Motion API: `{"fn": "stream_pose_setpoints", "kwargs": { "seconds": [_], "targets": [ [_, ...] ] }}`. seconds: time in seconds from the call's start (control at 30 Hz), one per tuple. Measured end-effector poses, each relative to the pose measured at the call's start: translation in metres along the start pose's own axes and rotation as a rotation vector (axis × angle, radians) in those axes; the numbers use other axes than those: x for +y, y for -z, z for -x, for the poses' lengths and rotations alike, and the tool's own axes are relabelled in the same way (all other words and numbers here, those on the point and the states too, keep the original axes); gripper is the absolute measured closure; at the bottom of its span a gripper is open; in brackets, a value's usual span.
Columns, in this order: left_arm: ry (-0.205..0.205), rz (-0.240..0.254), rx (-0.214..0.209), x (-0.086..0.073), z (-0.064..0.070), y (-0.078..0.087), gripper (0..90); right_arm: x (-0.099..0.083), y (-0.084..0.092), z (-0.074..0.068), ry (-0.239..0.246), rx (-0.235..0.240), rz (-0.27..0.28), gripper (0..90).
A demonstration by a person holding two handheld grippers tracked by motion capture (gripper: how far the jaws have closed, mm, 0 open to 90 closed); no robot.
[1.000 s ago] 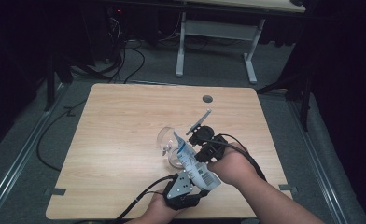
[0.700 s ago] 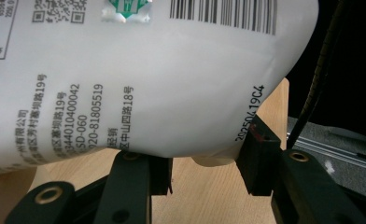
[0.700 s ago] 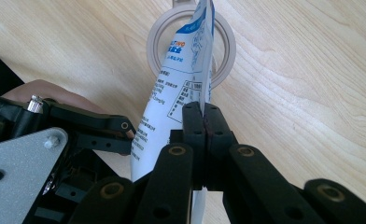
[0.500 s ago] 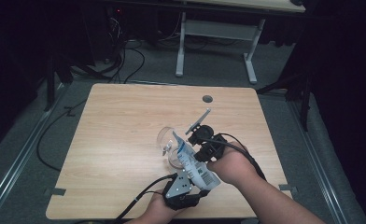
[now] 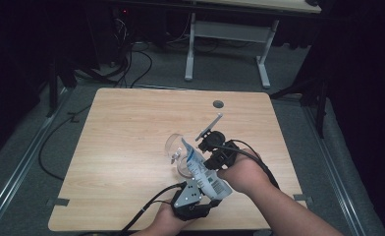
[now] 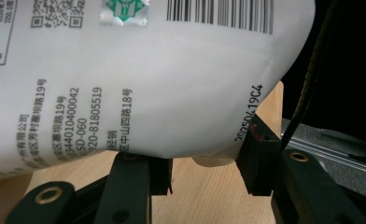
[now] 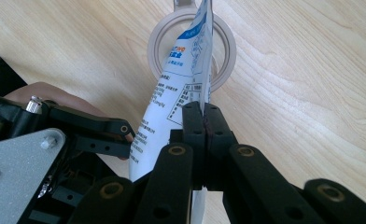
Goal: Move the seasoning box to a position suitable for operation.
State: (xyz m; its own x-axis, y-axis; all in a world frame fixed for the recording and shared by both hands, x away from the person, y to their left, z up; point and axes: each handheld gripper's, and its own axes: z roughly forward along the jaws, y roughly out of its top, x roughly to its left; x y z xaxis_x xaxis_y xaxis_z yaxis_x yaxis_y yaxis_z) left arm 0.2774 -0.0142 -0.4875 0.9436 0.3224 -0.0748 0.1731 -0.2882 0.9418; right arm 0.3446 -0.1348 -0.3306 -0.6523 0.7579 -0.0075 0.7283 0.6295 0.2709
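Pouch [image 5: 200, 169], white with blue print and a barcode, is held tilted between both grippers over the near middle of the wooden table [image 5: 126, 128], its upper end leaning into the mouth of a clear glass [image 5: 177, 150] that stands just beyond the grippers.

The left gripper [image 5: 198, 196] sits nearest the person, at the pouch's lower, bulging end. In the left gripper view its jaws stand partly apart with the pouch's rounded bottom [image 6: 162, 93] pressed between them, so it is clamped on the pouch.

The right gripper [image 5: 211, 147] comes in from the right. In the right gripper view its jaws [image 7: 203, 126] are pressed together on the thin side seam of the pouch [image 7: 176, 93], and the glass rim [image 7: 223, 51] shows as a ring right ahead of them, with the pouch tip inside it.

Room for moving: beyond the glass the tabletop runs bare to its far edge, apart from a small round hole [image 5: 218, 104]. Left of the left gripper the surface is wide and free. The near edge lies just behind the left gripper, and the right edge is near the right forearm [image 5: 288, 211].
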Motion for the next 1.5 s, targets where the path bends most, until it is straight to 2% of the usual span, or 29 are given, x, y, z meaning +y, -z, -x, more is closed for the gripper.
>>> {"fn": "stream_pose_setpoints", "kwargs": {
  "seconds": [0.07, 0.33, 0.5, 0.63, 0.8, 1.2, 1.27, 1.33, 1.37, 1.5],
  "targets": [
    [0.0, 0.001, 0.001, 0.0003, -0.0004, 0.0006, 61.0, 0.0008, -0.0003, 0.0014, 0.026, 0.001, 0.01, 90.0],
    [0.005, 0.005, 0.0, 0.0012, -0.0006, 0.0015, 61.0, 0.0026, 0.0002, 0.0001, 0.015, -0.001, 0.009, 90.0],
    [0.005, 0.007, 0.0, 0.0015, -0.0007, 0.0017, 61.0, 0.0036, -0.0008, 0.0005, 0.024, 0.0, 0.009, 90.0],
    [0.003, 0.009, 0.001, 0.0019, -0.001, 0.0019, 61.0, 0.0043, 0.0003, -0.0007, 0.007, 0.002, 0.001, 90.0],
    [0.003, 0.009, 0.003, 0.003, -0.0013, 0.0019, 61.0, 0.005, 0.0, 0.0005, 0.03, 0.0, 0.011, 90.0],
    [0.008, 0.014, 0.0, 0.0044, -0.0005, 0.0019, 61.0, 0.006, 0.0015, 0.0004, 0.031, -0.005, 0.004, 90.0],
    [0.009, 0.016, 0.0, 0.0046, -0.0003, 0.0018, 60.9, 0.0056, 0.0029, -0.0024, -0.008, -0.004, -0.009, 90.0],
    [0.009, 0.018, -0.001, 0.0048, 0.0, 0.0015, 60.9, 0.0058, 0.0028, -0.0015, 0.01, -0.005, -0.003, 90.0],
    [0.01, 0.019, -0.002, 0.005, 0.0002, 0.0013, 60.9, 0.0061, 0.0025, 0.0, 0.034, -0.005, 0.004, 90.0],
    [0.009, 0.018, -0.005, 0.0056, 0.0005, 0.0013, 60.9, 0.0057, 0.0029, 0.0003, 0.033, -0.006, 0.004, 90.0]
  ]
}}
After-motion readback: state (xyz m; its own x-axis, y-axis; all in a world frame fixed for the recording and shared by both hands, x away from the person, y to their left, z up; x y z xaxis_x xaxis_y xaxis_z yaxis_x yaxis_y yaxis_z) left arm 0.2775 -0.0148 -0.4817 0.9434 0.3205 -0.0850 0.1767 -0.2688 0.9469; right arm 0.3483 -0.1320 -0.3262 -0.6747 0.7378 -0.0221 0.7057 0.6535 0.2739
